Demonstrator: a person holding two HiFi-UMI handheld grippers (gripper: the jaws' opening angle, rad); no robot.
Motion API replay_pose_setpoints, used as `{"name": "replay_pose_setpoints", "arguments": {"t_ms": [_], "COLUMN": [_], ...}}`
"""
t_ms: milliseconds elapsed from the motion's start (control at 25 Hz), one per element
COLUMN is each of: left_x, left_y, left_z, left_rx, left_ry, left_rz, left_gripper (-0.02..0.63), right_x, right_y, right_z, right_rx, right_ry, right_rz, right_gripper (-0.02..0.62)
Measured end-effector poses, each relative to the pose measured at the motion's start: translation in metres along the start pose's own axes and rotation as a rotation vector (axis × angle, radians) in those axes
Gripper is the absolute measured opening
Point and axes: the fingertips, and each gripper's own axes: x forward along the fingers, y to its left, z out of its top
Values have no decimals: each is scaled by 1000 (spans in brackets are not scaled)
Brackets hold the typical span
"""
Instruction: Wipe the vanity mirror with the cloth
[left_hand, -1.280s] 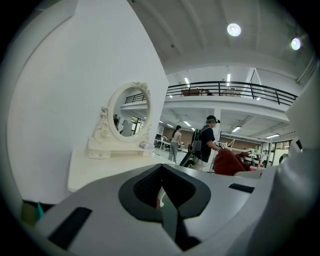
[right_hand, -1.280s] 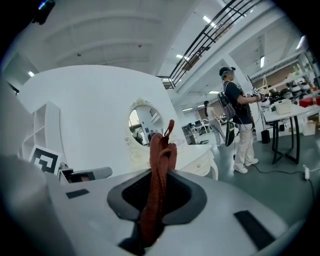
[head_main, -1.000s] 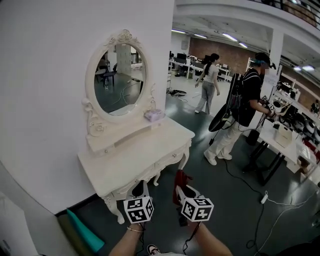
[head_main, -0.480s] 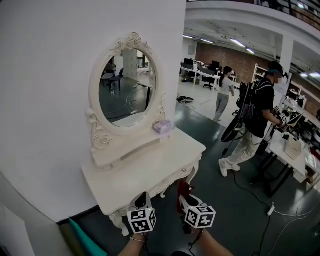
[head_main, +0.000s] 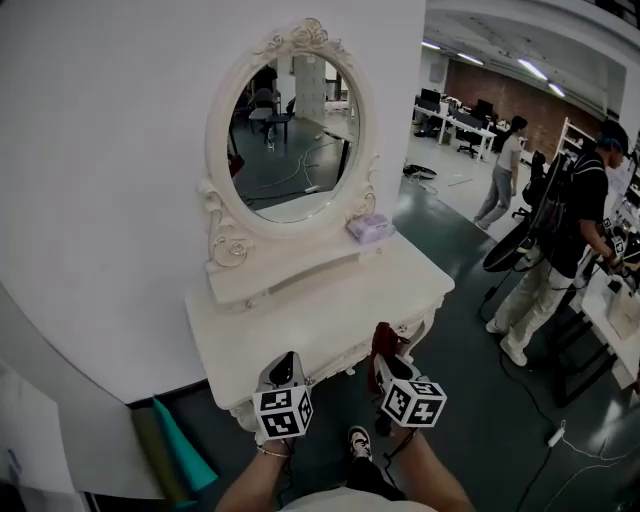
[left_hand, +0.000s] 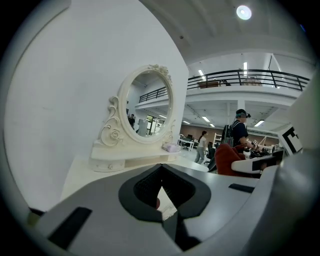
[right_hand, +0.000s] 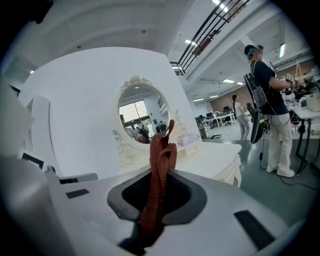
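Right tool (right_hand: 158, 202) clamps a red cloth (right_hand: 160, 160) (top end sticks up free, bottom end lost between the jaws). In the head view only a scrap of cloth shows past the tool. Left tool (left_hand: 162, 210) is pinched together with nothing in it. Both hover off the surface's (head_main: 300, 325) front edge, well apart from the mirror (head_main: 295, 125) at its back edge. The glass shows only room reflections.
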Motion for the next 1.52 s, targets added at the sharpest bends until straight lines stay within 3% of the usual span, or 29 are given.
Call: {"name": "replay_pose_setpoints", "arguments": {"t_ms": [640, 920, 1160, 1320, 1520], "left_x": [159, 193, 197, 211, 214], "left_y": [5, 18, 59, 84, 99], "left_z": [46, 62, 86, 115, 162], "left_rx": [-74, -59, -74, -80, -28], "left_ry": [-25, -31, -64, -117, -167], "left_rz": [243, 366, 484, 504, 518], "left_gripper": [5, 5, 5, 5, 5], "right_x": [188, 251, 292, 317, 328], "right_y": [-59, -79, -48, -17, 30], "right_z": [104, 124, 146, 172, 198], "right_rx": [-92, -86, -143, -215, -351], "right_ry": [68, 104, 107, 65, 16], "right_rz": [234, 318, 441, 491, 590], "right_gripper": [61, 61, 61, 61, 61]}}
